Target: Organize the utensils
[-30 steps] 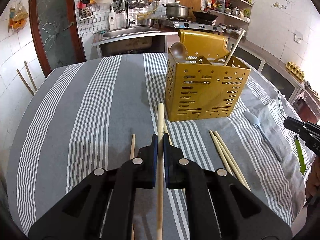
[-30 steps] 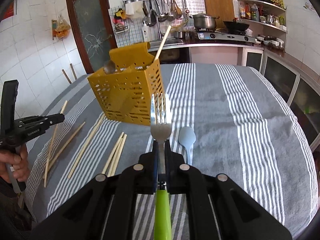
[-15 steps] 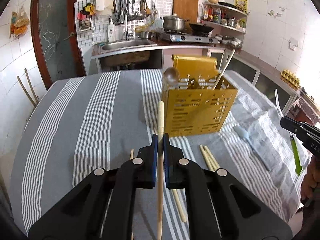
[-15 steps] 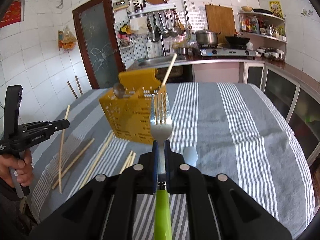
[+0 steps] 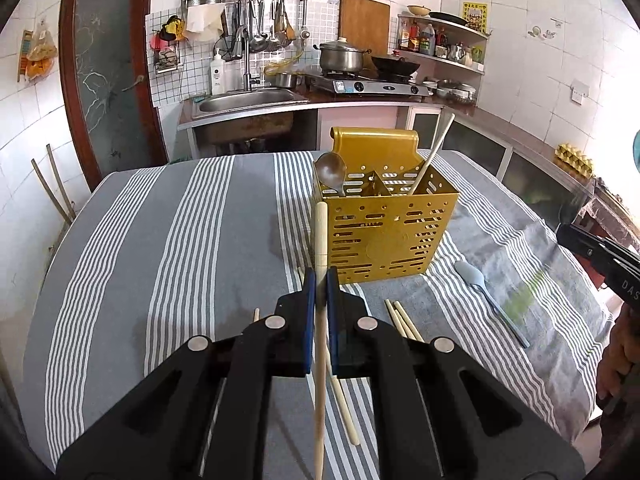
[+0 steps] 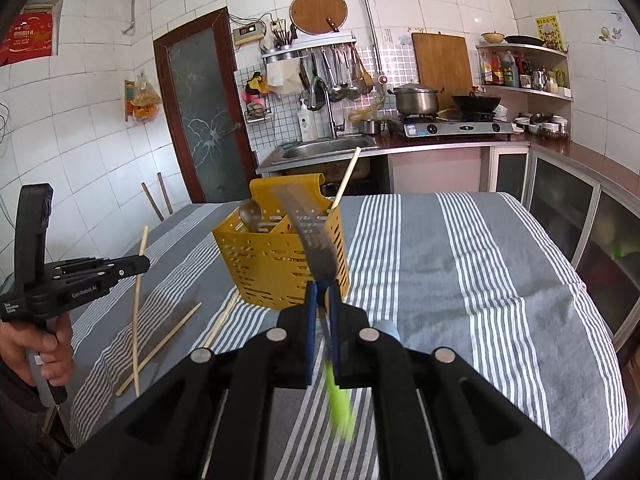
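Observation:
My left gripper (image 5: 320, 278) is shut on a pale wooden chopstick (image 5: 321, 236), held above the striped cloth with its tip in front of the yellow utensil caddy (image 5: 384, 236). The caddy holds a metal spoon (image 5: 330, 170) and one chopstick (image 5: 431, 157). My right gripper (image 6: 322, 289) is shut on a fork (image 6: 310, 232) with a green handle, blurred and tilted left, in front of the caddy (image 6: 276, 264). In the right wrist view the left gripper (image 6: 136, 266) shows at left with its chopstick (image 6: 138, 304). A grey spoon (image 5: 486, 294) and loose chopsticks (image 5: 402, 318) lie on the table.
Two more chopsticks (image 6: 168, 338) lie on the cloth left of the caddy. A person's hand (image 6: 36, 346) grips the left tool. The round table (image 6: 460, 264) has its edge near a tiled wall at left and cabinets at right. A sink and stove stand behind.
Both grippers have risen with their utensils, so the table sits lower in both views. The fork has tilted to the left and is now blurred.

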`<state>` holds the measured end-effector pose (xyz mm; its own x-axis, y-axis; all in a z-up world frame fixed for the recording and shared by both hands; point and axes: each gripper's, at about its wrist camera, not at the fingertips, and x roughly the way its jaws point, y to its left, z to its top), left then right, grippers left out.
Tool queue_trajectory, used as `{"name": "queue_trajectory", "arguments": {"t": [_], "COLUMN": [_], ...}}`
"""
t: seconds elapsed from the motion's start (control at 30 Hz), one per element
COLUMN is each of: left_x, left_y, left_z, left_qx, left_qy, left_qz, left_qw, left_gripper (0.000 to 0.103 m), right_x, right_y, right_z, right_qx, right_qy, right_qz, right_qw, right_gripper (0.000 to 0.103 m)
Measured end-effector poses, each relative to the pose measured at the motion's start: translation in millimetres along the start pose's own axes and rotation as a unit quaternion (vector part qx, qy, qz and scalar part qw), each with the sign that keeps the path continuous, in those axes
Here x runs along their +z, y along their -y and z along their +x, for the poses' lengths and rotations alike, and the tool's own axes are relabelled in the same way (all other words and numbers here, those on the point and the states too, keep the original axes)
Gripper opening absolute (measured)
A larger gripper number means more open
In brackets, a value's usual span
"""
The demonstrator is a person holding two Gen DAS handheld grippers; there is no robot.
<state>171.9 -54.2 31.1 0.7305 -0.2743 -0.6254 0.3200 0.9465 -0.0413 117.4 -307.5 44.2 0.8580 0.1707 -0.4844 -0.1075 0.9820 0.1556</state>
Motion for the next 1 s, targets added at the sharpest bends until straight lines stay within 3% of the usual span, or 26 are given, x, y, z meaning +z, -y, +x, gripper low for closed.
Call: {"name": "queue_trajectory", "arguments": {"t": [0.7,1.0], "left_x": [2.1,14.9], "left_y": [-3.9,3.0], "left_z": [1.2,-4.9], "left_qx": [0.0,-0.006], "left_qy": [0.004,0.02], "left_qz": [-0.005,0.004], "left_qw": [1.0,0.9998], "left_gripper": [0.004,0.004], "right_x": [-1.0,17.6], "right_y": [-8.4,-14.8], "right_z": [0.6,-2.1], "right_qx": [0.006,0.01], "right_qy": [0.007,0.024], "right_qz": [-0.024,-0.038], "right_qw": [1.0,0.999], "right_gripper": [0.0,0.0]}}
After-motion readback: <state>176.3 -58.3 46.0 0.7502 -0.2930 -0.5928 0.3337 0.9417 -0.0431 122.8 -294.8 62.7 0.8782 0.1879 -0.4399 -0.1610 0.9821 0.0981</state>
